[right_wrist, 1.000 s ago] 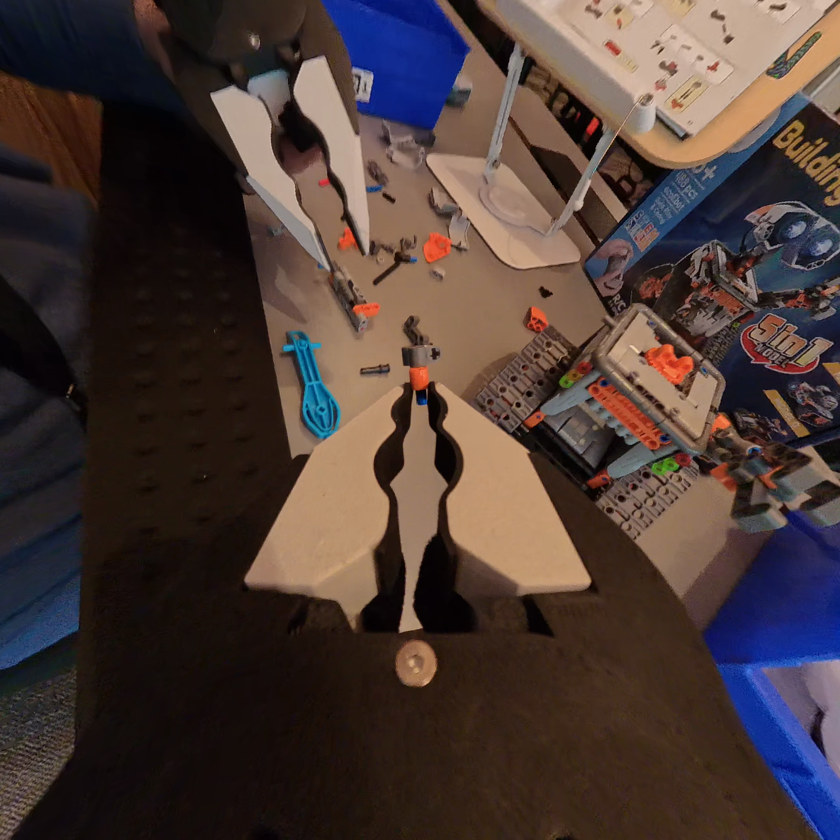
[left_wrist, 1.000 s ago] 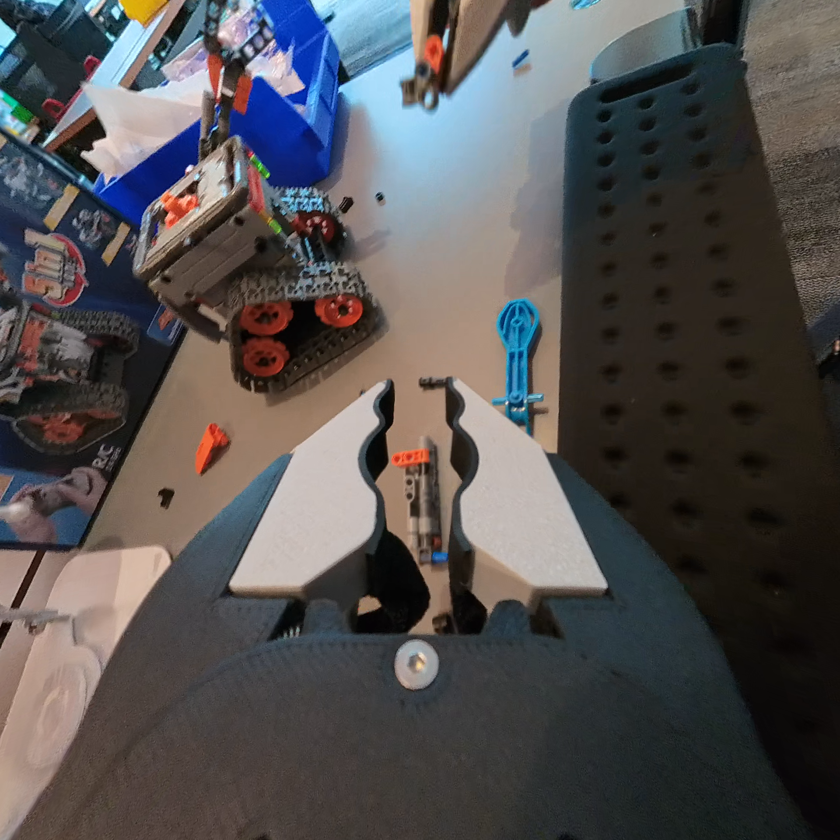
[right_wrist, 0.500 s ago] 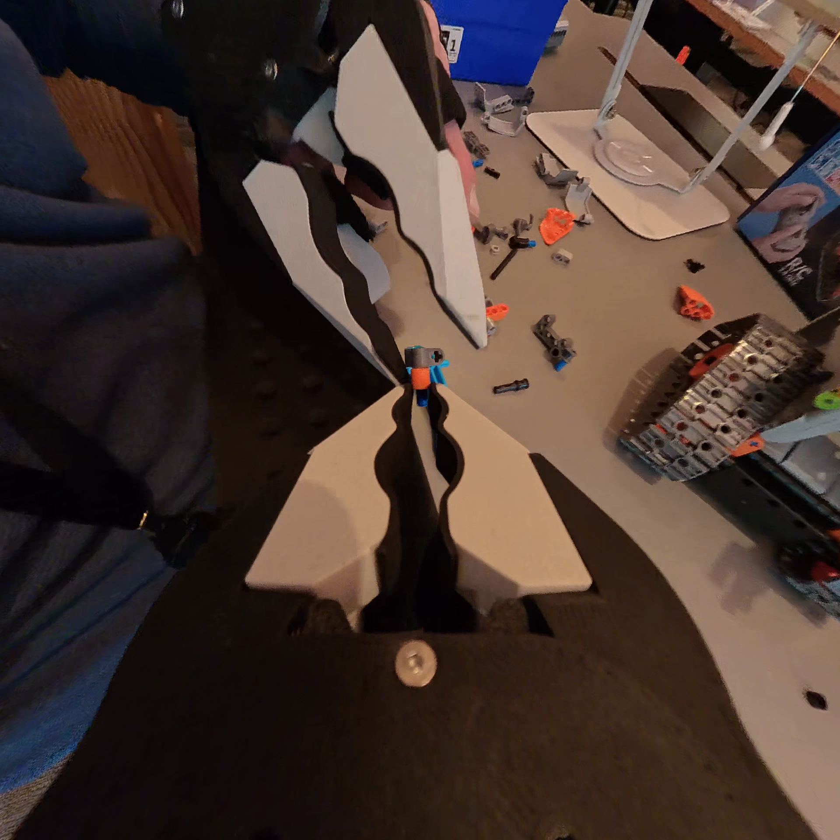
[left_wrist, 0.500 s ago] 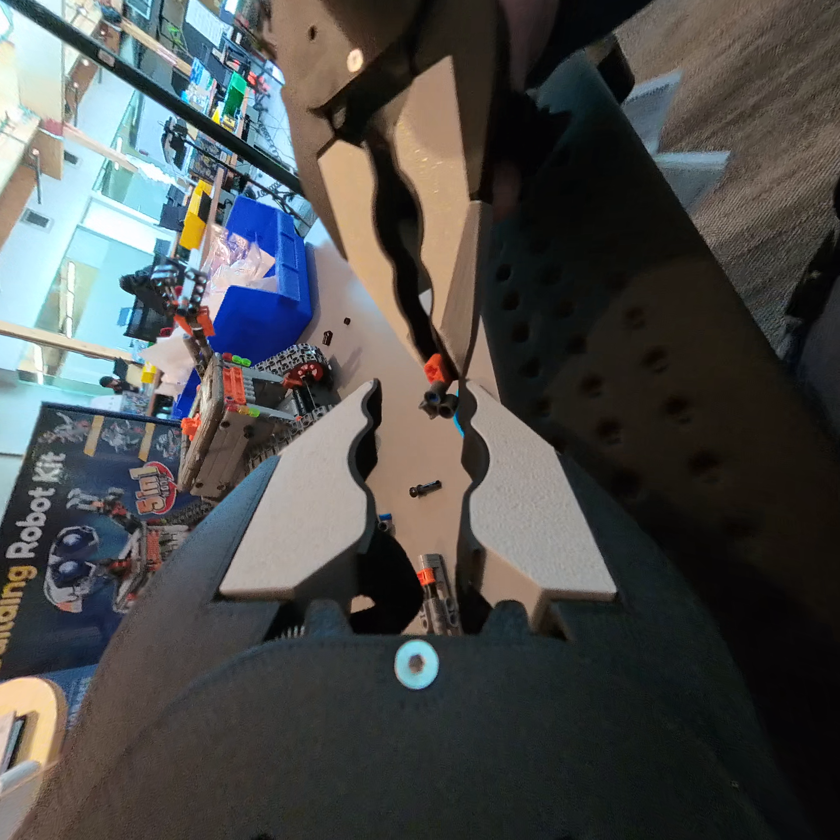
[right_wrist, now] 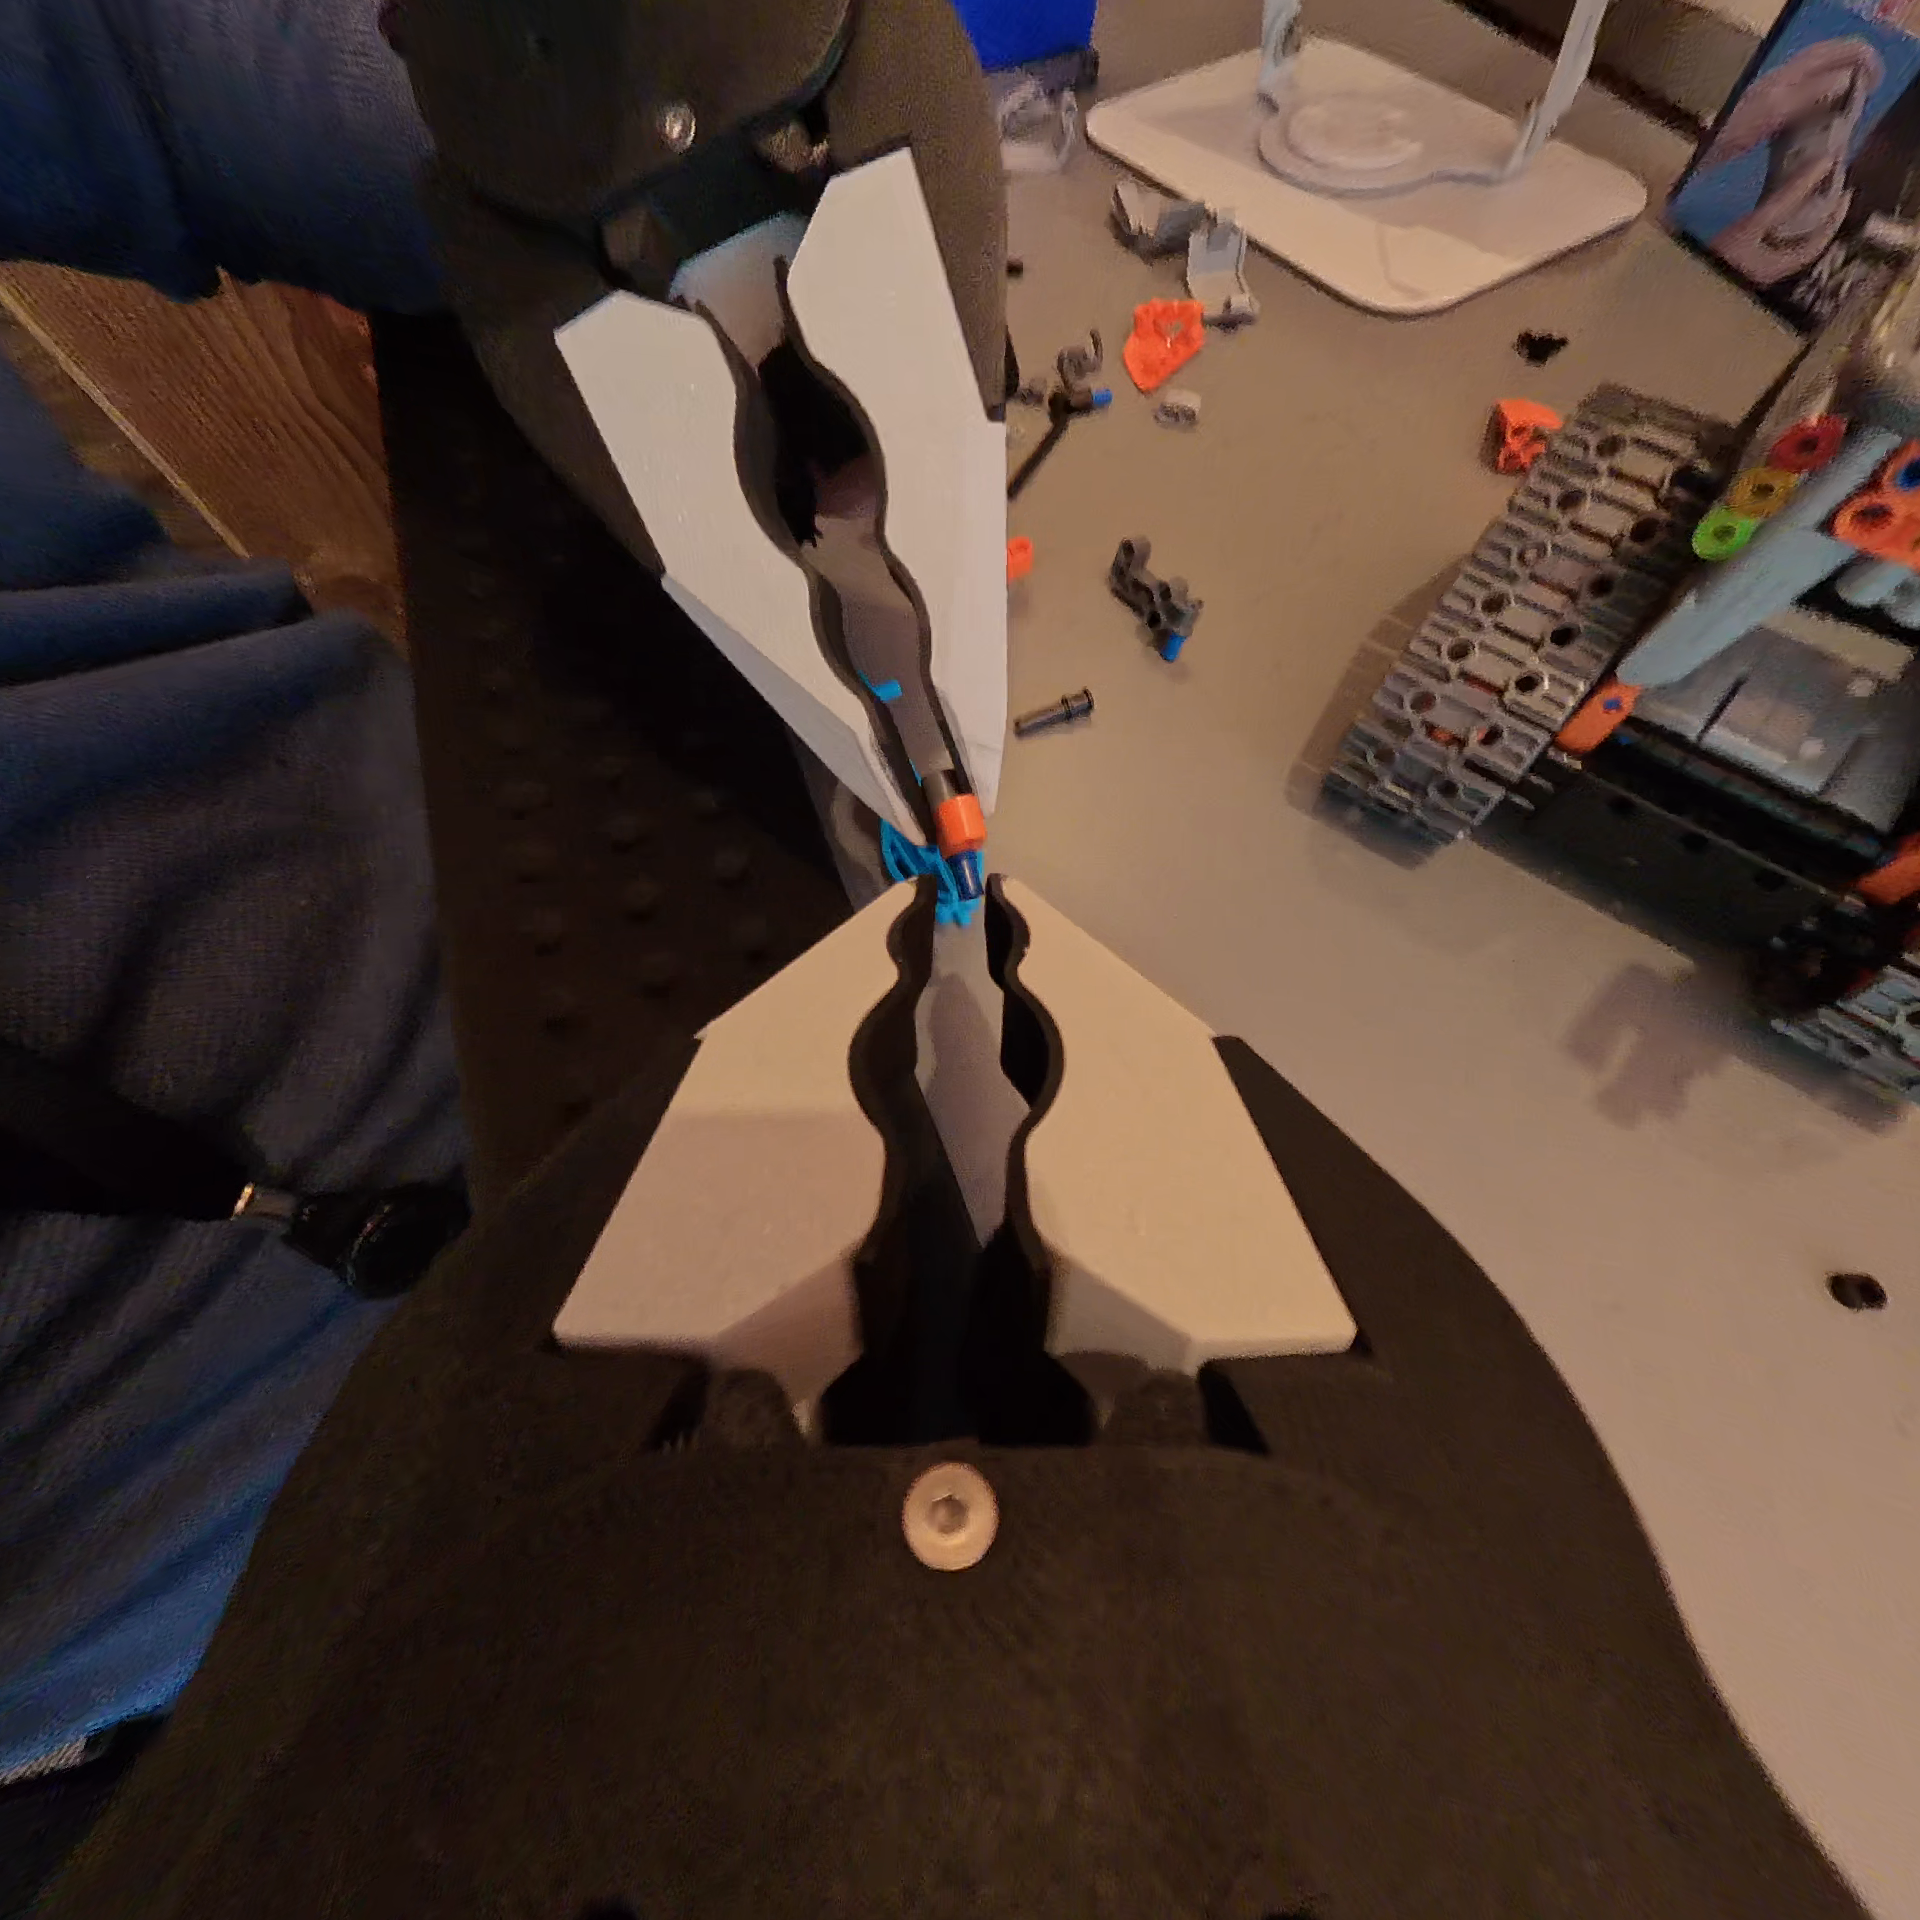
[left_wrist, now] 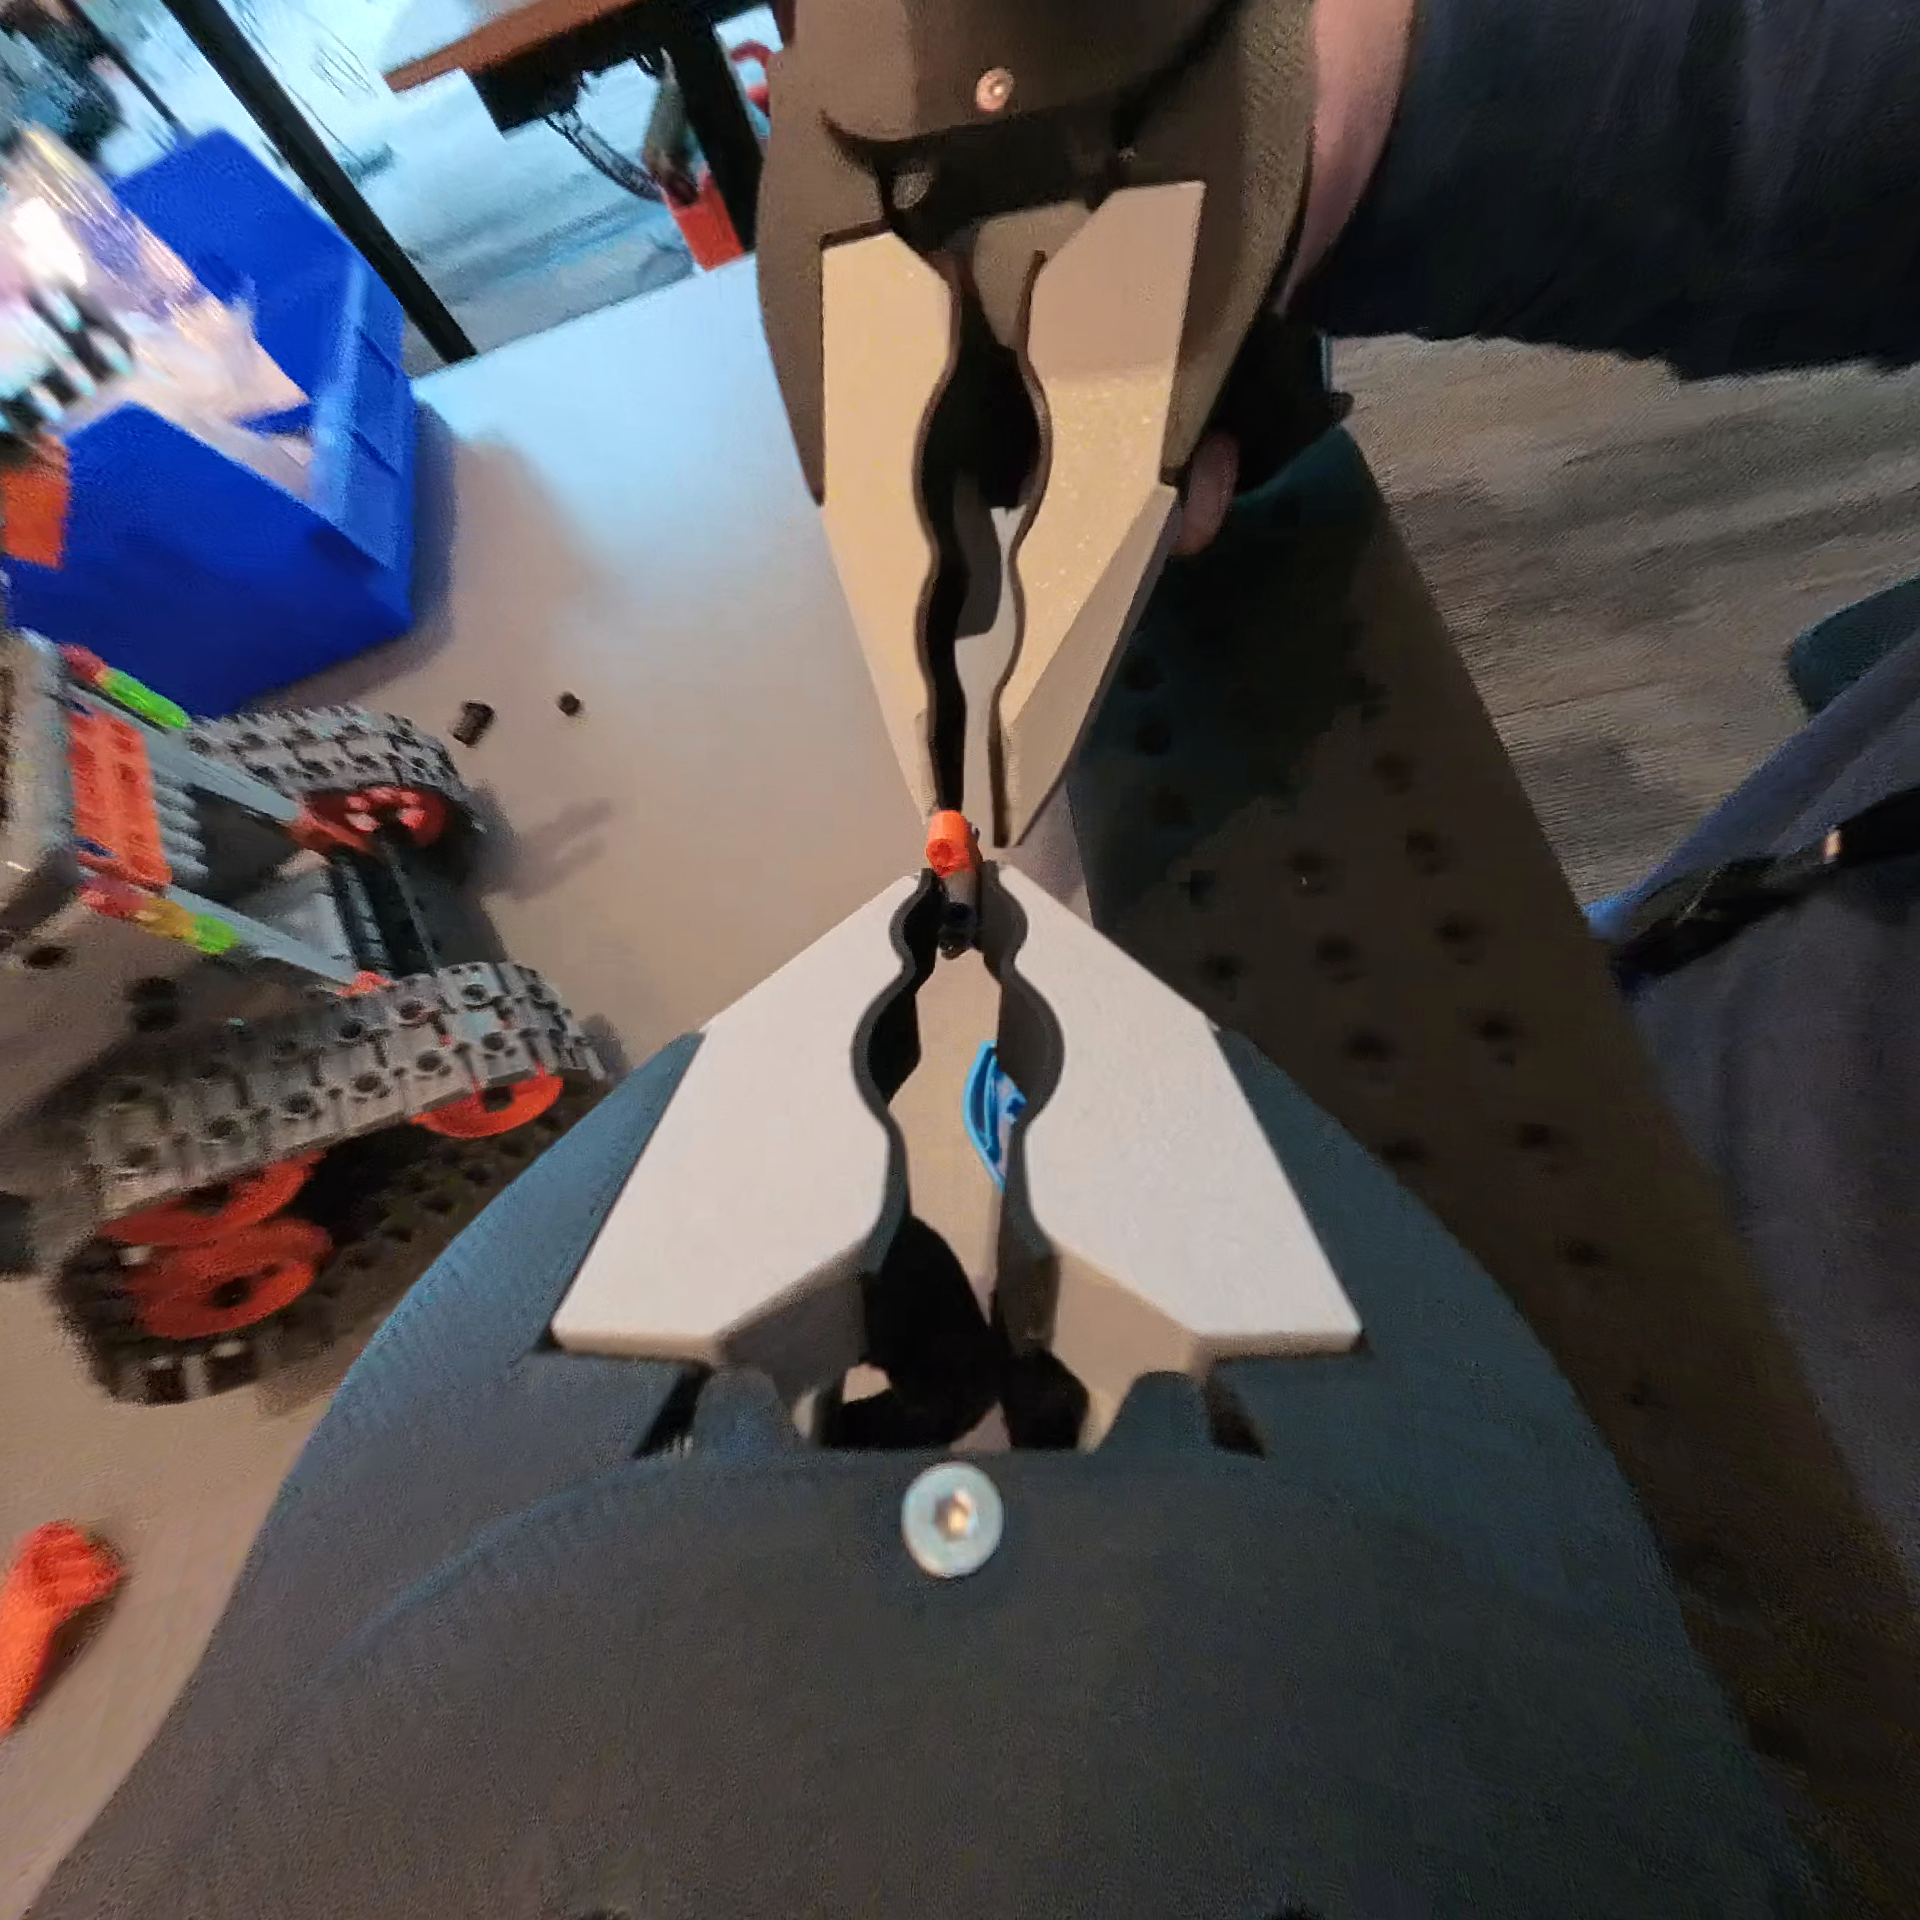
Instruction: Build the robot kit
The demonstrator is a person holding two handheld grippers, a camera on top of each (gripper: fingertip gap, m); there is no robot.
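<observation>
**Meeting Tip to Tip Over a Small Pin Assembly**

Facing each other nose to nose, the left gripper (left_wrist: pixel 956 899) and the right gripper (right_wrist: pixel 951 891) hang above the grey table (left_wrist: pixel 675 520), off to the side of the tracked vehicle model (left_wrist: pixel 312 1049) and nearer than it to the black perforated panel (left_wrist: pixel 1403 935). Between their tips is a short pin assembly (right_wrist: pixel 957 821): a dark grey end, an orange collar in the middle and a blue end.

Its long axis lies along the line joining the two grippers. The grey end points into the left gripper and the blue end points at the right gripper.

The left jaws are pressed together on the grey end, with only the orange collar and the blue tip sticking out. The right jaws stand close, with a narrow slit between them. The blue tip sits right at the mouth of that slit, and whether they pinch it cannot be told.

On the table under the tips, on the panel side of the model, lies a light blue plastic tool (left_wrist: pixel 987 1117), mostly hidden by the fingers. A black pin (right_wrist: pixel 1055 715) and a grey connector (right_wrist: pixel 1153 597) lie loose between the grippers and the model. Beyond the model stands a blue bin (left_wrist: pixel 208 520), blurred.
</observation>
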